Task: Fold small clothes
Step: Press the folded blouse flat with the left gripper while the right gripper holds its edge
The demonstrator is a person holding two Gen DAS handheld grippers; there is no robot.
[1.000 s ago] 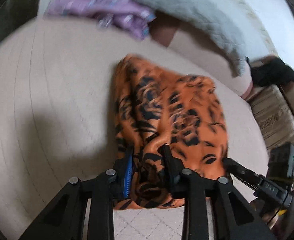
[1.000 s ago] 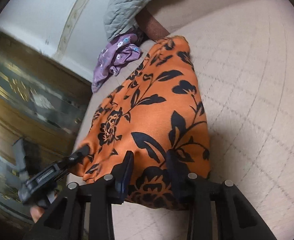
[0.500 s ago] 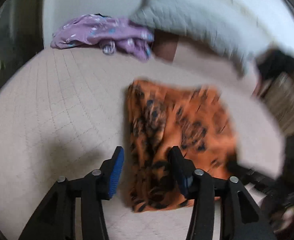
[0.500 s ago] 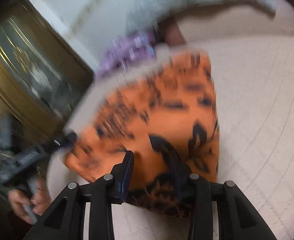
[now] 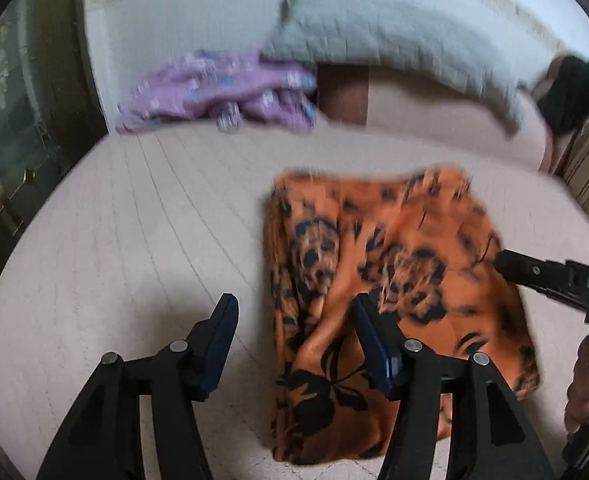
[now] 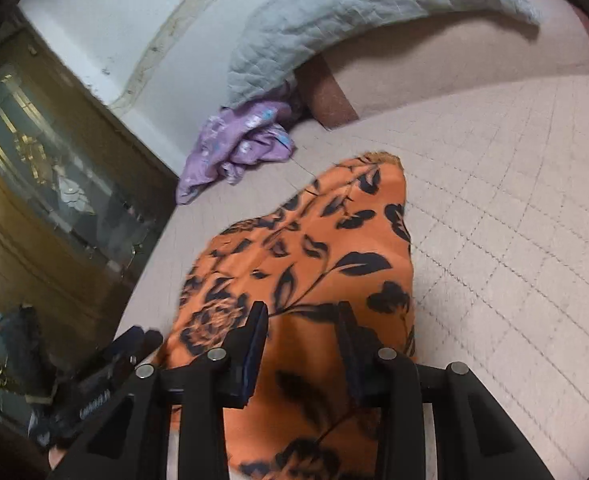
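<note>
With both jaws open, left gripper (image 5: 294, 344) and right gripper (image 6: 300, 340) over the orange garment (image 5: 394, 280), I'd pinch matching near corners before folding

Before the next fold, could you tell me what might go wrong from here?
The left gripper is open, its right finger over the orange floral garment, whose left side looks rumpled; a fold now could lock creases in. The right gripper seems open above the cloth and might snag it.
</note>
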